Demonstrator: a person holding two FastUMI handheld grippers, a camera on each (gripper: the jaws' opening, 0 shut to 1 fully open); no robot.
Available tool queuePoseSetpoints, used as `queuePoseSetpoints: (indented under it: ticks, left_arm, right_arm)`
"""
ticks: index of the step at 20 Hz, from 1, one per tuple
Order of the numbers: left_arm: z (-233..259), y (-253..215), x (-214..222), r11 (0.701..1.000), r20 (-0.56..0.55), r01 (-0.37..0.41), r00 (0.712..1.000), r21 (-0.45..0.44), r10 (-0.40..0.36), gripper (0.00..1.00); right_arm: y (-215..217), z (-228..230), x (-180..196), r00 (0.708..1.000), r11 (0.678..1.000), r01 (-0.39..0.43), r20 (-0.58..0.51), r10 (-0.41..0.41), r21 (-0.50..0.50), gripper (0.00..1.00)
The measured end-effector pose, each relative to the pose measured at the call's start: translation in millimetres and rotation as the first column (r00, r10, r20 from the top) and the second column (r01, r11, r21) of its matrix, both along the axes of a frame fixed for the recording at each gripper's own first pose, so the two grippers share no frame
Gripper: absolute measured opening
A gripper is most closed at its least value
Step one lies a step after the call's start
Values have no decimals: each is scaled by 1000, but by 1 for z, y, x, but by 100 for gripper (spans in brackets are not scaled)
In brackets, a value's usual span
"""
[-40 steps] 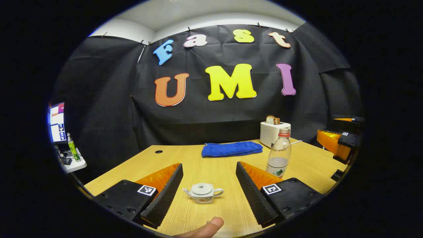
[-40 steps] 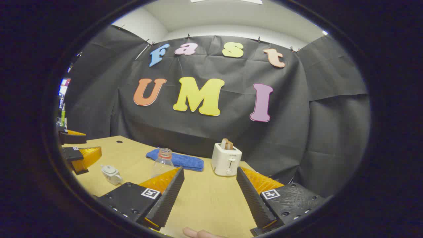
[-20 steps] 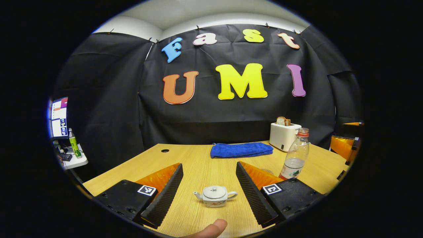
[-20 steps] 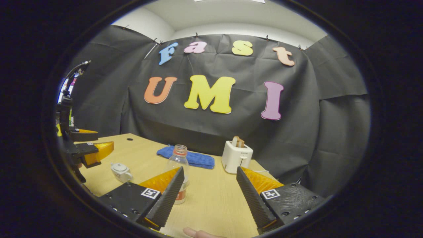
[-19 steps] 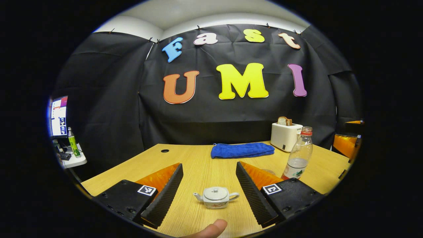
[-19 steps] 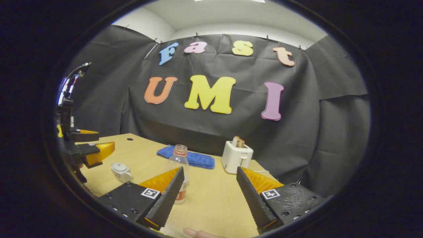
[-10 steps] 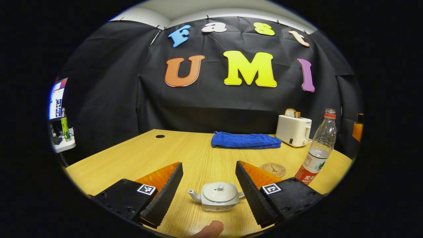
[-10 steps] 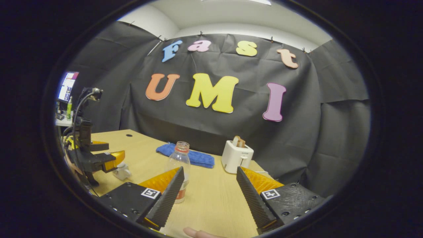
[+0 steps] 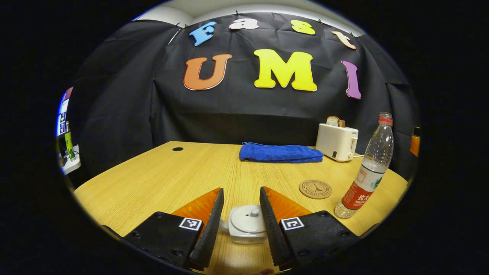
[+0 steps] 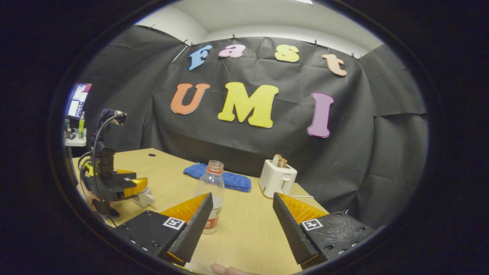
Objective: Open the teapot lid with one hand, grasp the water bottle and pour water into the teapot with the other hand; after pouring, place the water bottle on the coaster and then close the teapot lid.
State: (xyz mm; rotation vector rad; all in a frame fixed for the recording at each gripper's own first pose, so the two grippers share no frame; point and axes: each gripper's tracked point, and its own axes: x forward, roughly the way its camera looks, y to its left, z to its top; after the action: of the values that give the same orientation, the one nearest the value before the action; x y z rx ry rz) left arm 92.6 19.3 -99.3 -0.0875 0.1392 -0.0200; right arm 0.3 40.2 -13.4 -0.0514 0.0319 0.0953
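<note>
Right now the left gripper (image 9: 241,229) straddles the teapot (image 9: 247,228) on the table (image 9: 153,179), fingers parted; closing on the body, not the knob, could drag it. The right gripper (image 10: 240,229) gapes empty beside the bottle (image 10: 211,194).

Wooden table (image 9: 160,179), teapot (image 9: 247,229), bottle (image 9: 366,179), coaster (image 9: 315,189), towel (image 9: 280,152), toaster (image 9: 337,142)

Coaster (image 9: 315,189) between teapot (image 9: 247,224) and water bottle (image 9: 366,175)

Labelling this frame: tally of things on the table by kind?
teapot: 1
water bottle: 1
coaster: 1
blue towel: 1
toaster: 1
Total: 5
</note>
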Motion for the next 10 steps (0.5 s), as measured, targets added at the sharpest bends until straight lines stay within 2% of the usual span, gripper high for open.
queuePoseSetpoints:
  ticks: [3, 4, 5, 10]
  left_arm:
    - [2, -6, 1, 999, 13, 14, 1000, 47, -15, 54]
    - [2, -7, 2, 998, 13, 25, 1000, 58, -26, 54]
    - [2, -8, 2, 998, 12, 25, 1000, 65, -26, 42]
    - [2, -7, 3, 998, 14, 19, 1000, 67, -20, 26]
  right_arm:
    - [2, -1, 1, 1000, 1000, -4, -4, 4, -3, 95]
    - [2, -1, 1, 1000, 1000, -4, -6, 4, -4, 95]
    - [3, -2, 1, 1000, 1000, -5, -10, 5, -6, 95]
    - [5, -5, 1, 1000, 1000, -10, -13, 10, -13, 97]
